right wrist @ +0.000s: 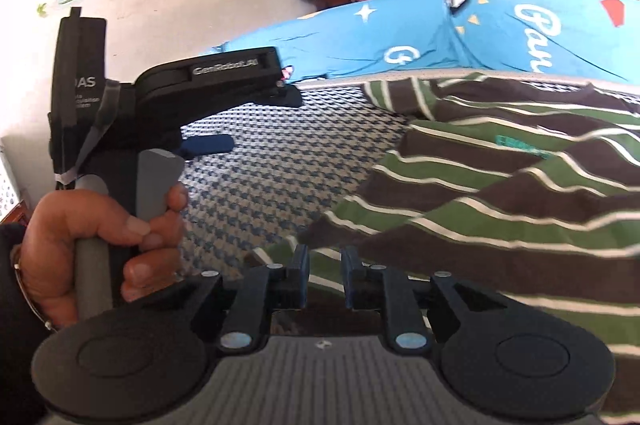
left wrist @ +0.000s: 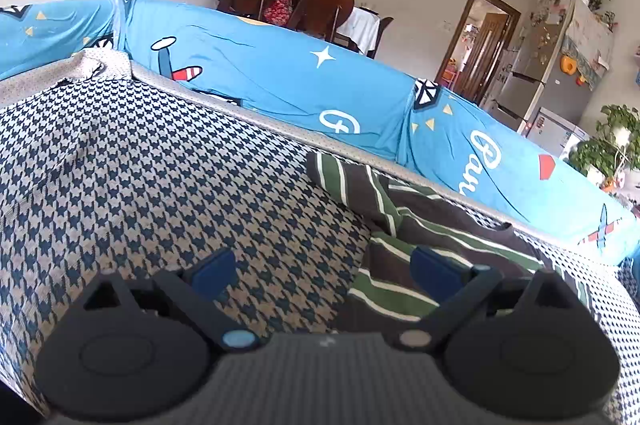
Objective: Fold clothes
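Striped shirt [right wrist: 500, 185] lying rumpled on houndstooth cover [left wrist: 160, 165], right side; soft, limp, best pinching at hem edge. Left gripper [left wrist: 316, 269] hovering spread wide, right gripper [right wrist: 325, 279] nearly closed, grasping nothing

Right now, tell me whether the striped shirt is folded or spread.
Neither neatly: the striped shirt lies rumpled on the houndstooth cover, one part doubled over itself, creases across it. No finished fold shows.
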### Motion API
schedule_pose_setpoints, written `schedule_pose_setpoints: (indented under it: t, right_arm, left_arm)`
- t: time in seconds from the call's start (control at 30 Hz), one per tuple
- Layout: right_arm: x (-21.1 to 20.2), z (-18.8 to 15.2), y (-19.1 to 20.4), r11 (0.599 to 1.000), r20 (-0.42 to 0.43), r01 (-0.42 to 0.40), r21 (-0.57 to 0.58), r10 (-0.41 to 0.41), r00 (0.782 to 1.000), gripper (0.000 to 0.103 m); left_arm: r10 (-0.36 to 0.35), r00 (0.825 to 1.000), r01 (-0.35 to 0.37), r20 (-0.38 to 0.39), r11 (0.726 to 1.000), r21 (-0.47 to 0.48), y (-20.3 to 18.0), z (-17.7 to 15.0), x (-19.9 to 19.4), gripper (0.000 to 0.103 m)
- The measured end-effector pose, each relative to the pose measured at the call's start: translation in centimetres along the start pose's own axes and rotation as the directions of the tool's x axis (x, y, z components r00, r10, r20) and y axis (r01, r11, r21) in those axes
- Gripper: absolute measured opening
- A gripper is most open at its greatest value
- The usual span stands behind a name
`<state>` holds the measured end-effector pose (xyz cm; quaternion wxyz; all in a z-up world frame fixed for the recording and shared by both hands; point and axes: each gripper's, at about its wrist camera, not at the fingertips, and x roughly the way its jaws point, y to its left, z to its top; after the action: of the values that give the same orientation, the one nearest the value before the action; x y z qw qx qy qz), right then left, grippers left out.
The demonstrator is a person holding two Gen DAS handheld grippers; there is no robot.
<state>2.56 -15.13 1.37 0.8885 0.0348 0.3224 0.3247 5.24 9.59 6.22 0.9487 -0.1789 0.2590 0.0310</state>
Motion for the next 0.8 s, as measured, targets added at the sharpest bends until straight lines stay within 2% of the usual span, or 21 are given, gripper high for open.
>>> schedule_pose_setpoints:
  t: [0.33,0.47,0.57,0.8]
  right_arm:
    - [-3.1,-1.7,-3.7,0.99,-0.005,0.113,0.088,-0.113,0.994,0.022]
    - [-4.0,-2.4,-4.4,0.986,-0.027,0.129,0.106,-0.127,0.992,0.023]
    - [-4.4,-2.7,-4.4,0.987,-0.038,0.13,0.092,-0.127,0.991,0.023]
    - [-4.9,-4.3,-4.5,0.99,-0.082,0.126,0.067,-0.121,0.989,0.023]
  left_arm:
    - [-0.058,0.994,0.065,-0.089,0.995,0.073,-1.6,-1.5,1.3,0.098]
    - [-0.105,0.983,0.118,-0.152,0.99,0.074,-1.9,-2.2,2.0,0.098]
    - [-0.114,0.975,0.13,-0.188,0.989,0.076,-2.1,-2.8,2.4,0.098]
    - [-0.129,0.968,0.153,-0.217,0.983,0.1,-2.6,-3.9,2.1,0.098]
